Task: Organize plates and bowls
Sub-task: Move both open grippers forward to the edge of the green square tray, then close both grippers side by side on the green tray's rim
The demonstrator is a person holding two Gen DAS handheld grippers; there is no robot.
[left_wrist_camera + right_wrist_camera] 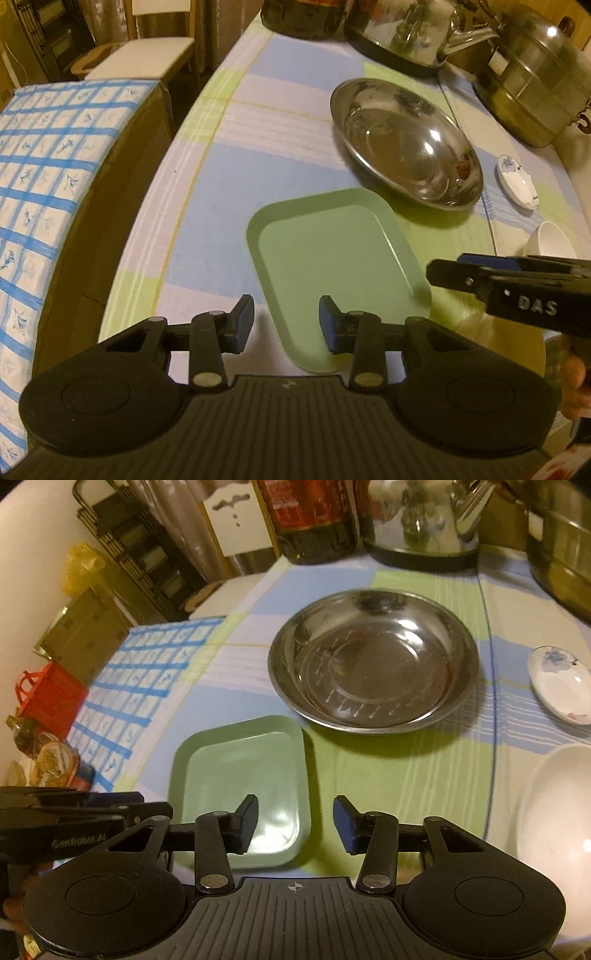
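Observation:
A green rectangular plate (332, 266) (243, 775) lies on the striped tablecloth. Behind it sits a round steel dish (406, 144) (373, 664). A small white saucer with a blue flower (517, 181) (559, 683) lies to the right, and a white bowl (550, 240) (554, 812) stands nearer, at the right edge. My left gripper (286, 323) is open and empty over the green plate's near left corner. My right gripper (295, 821) is open and empty over the plate's near right corner; it shows from the side in the left wrist view (461, 271).
A steel kettle (406, 33) (421, 520), a dark bottle (314, 517) and a lidded steel pot (535, 77) stand at the back of the table. A blue-checked cloth (48, 177) covers a box left of the table. A chair (147, 55) stands beyond.

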